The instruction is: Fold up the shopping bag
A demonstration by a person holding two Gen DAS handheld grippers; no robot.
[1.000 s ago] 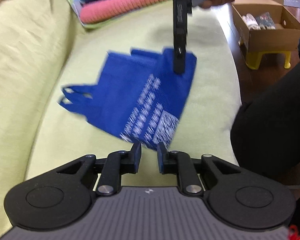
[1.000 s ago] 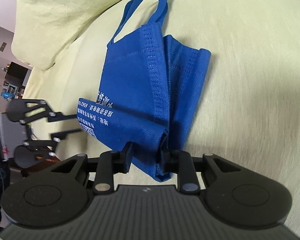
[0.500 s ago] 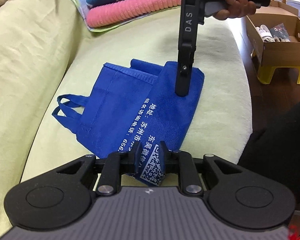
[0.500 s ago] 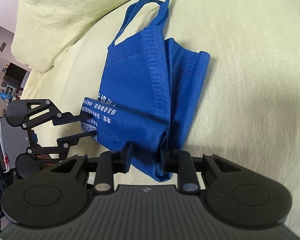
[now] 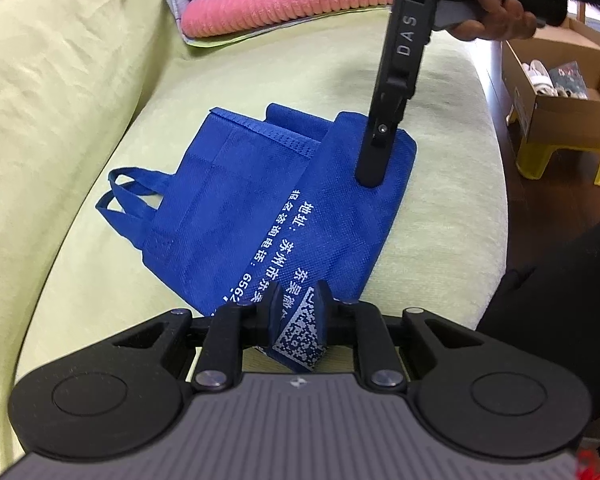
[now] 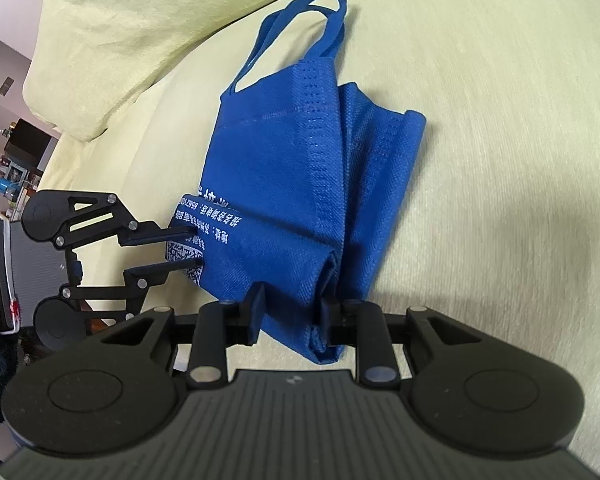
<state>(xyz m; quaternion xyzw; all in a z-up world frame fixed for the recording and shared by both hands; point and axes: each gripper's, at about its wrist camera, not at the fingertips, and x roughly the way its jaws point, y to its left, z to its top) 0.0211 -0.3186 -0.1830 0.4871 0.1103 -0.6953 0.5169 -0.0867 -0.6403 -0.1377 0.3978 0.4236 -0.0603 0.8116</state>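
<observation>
A blue shopping bag (image 5: 236, 220) with white print lies partly folded on the pale green sofa seat (image 5: 452, 208), its handles (image 5: 128, 196) pointing left. My left gripper (image 5: 298, 304) has the near corner with the QR code between its fingers; its jaws are closing and the pads press on the cloth. In the right wrist view the bag (image 6: 284, 168) runs away from my right gripper (image 6: 292, 308), which is shut on a bunched fold at the bag's bottom end. The left gripper (image 6: 192, 248) shows at the left there, the right gripper (image 5: 374, 160) at the far corner here.
Folded pink and blue towels (image 5: 284, 4) lie at the sofa's far end. A cardboard box (image 5: 560, 92) stands on a yellow stool (image 5: 560, 156) on the floor at right. The back cushion (image 5: 40, 80) rises at left. A person's dark-clad leg (image 5: 560, 280) is at the right edge.
My left gripper came down and forward to the bag's near corner, which now sits between its fingers. The right gripper kept its grip and place.
</observation>
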